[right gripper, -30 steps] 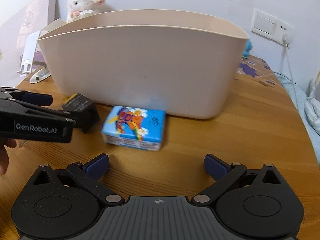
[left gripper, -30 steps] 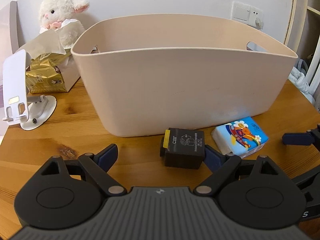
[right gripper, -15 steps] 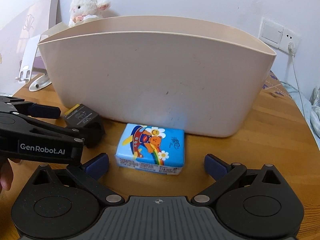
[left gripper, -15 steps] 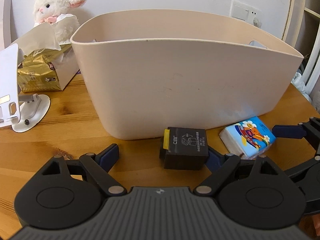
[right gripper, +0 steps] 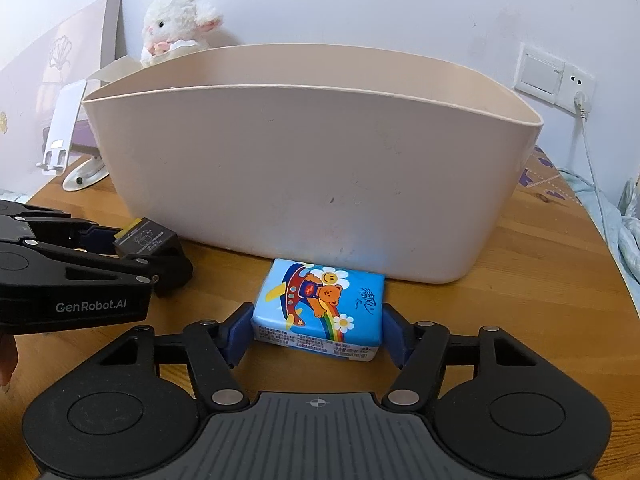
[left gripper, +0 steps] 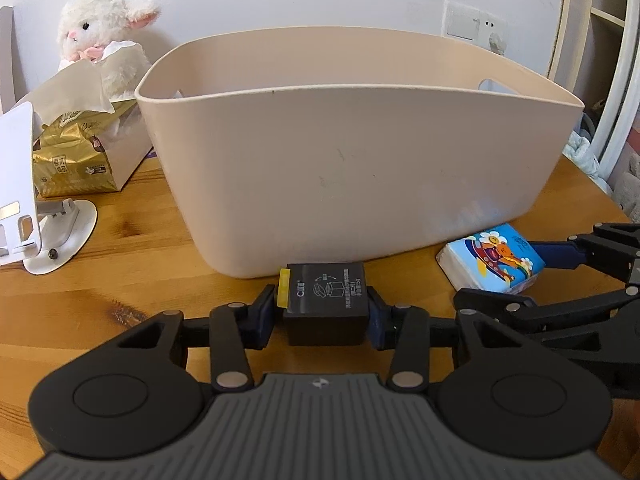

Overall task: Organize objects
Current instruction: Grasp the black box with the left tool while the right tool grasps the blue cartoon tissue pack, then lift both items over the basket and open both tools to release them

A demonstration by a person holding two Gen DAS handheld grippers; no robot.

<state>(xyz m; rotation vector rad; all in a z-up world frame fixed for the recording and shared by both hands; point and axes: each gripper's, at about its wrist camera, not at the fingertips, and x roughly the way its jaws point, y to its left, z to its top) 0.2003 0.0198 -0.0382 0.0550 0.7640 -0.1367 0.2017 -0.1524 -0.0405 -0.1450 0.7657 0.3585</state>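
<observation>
A small black box with a yellow end (left gripper: 326, 300) rests on the wooden table in front of a large beige tub (left gripper: 360, 168). My left gripper (left gripper: 322, 318) is shut on the black box, its blue pads against both sides. A blue tissue pack with a cartoon bear (right gripper: 320, 308) lies against the tub's (right gripper: 312, 184) front wall. My right gripper (right gripper: 318, 338) is shut on the tissue pack, pads against its two ends. The pack also shows in the left wrist view (left gripper: 492, 258), and the black box in the right wrist view (right gripper: 146, 238).
A white phone stand (left gripper: 36, 204), a gold tissue box (left gripper: 76, 156) and a white plush lamb (left gripper: 100, 36) stand left of the tub. A wall socket with a cable (right gripper: 576, 92) is at the right. The table's right edge (right gripper: 624, 280) drops off toward bedding.
Both grippers moved forward and closed: the left onto the black box, the right onto the tissue pack. Both were open before.
</observation>
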